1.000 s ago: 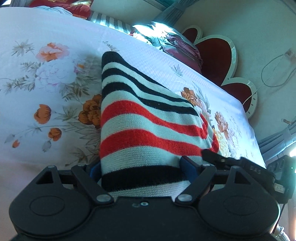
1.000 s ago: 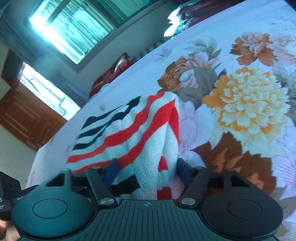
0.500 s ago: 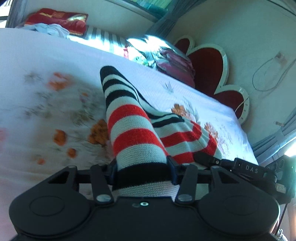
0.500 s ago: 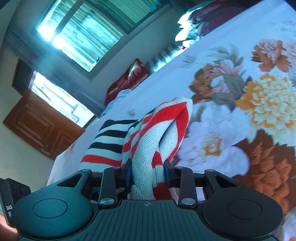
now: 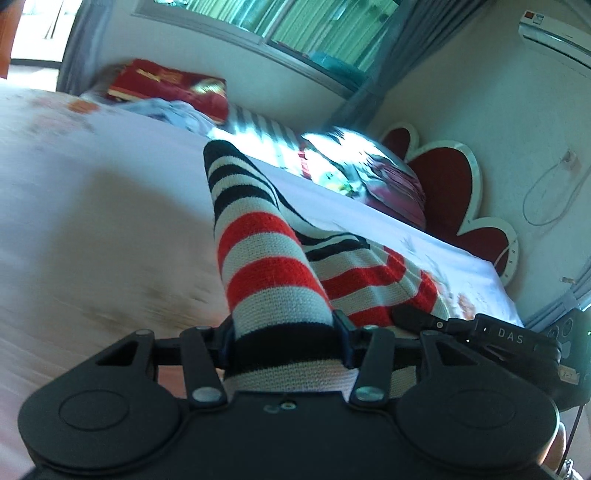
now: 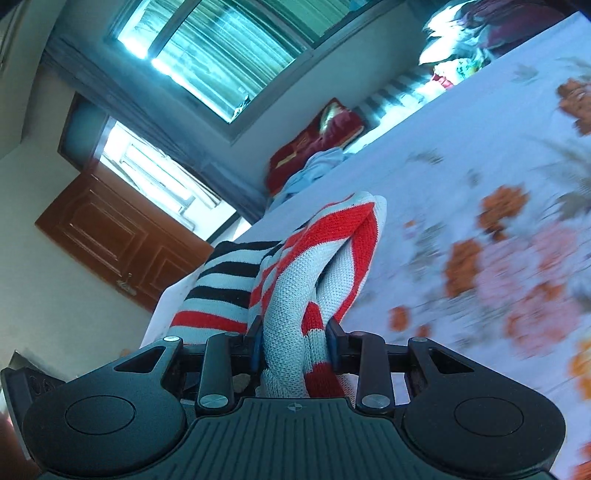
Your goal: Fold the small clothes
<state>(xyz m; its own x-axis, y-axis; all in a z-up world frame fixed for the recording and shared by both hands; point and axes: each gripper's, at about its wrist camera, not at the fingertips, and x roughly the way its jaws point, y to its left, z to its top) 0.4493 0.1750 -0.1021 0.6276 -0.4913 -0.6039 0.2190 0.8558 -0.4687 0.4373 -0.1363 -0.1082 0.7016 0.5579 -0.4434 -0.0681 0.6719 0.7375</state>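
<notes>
The striped knit garment [image 5: 273, 266] is a soft, light piece of red, black and off-white wool-like fabric, and it looks limp enough to sag and bunch wherever it is not supported. Its open knit should give the pads good friction, so slipping seems unlikely, though a thick gathered edge could work loose if pulled hard. The left hand-held gripper [image 5: 284, 332] is clamped on a black-striped end of it, and the right hand-held gripper [image 6: 293, 341] is pinched on a bunched red-and-white fold [image 6: 325, 258]. The best holds are likely the corners or hem edges, one per side, so the cloth stays taut between them.

The garment stretches from both grips toward 12 o'clock, its far end apparently resting on the bed [image 5: 92, 229], though motion blur makes contact hard to confirm. The bed carries a floral sheet [image 6: 517, 277]. Toward 1 o'clock in the left view stands a red, petal-shaped headboard [image 5: 447, 184] with pillows [image 5: 388, 184]; a red cushion [image 5: 166, 86] lies at 11 o'clock beneath a window [image 5: 295, 29]. A wooden door [image 6: 114, 240] shows at 9 o'clock in the right view.
</notes>
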